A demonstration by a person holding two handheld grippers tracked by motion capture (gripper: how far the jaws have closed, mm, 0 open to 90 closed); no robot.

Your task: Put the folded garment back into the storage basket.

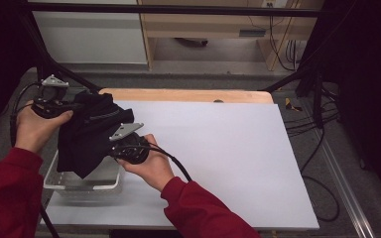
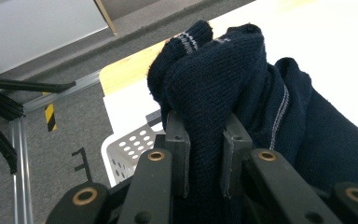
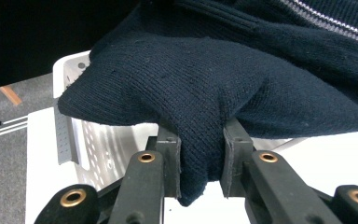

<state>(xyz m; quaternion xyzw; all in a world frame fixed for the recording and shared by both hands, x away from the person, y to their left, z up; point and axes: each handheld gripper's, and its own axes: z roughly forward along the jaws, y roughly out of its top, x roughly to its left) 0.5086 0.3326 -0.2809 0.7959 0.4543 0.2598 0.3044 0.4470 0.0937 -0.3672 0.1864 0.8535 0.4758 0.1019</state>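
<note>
A dark navy knitted sweater (image 1: 92,131), judged soft, light and limp and best pinched at bunched folds, was held above the white perforated basket (image 1: 82,182) at the desk's (image 1: 218,148) left edge, clamped by both the left hand-held gripper (image 2: 205,154) and the right hand-held gripper (image 3: 200,158).

Both forearms in red long sleeves (image 1: 206,210), cuffs at the wrists. Left gripper (image 2: 205,156) and right gripper (image 3: 200,161): matte black jaws, flat dark pads, brass-coloured rivets at the link pivots. Grey three-cornered plate (image 1: 125,130) on top of each body. Black cable (image 1: 176,164) trails from the right one.
</note>
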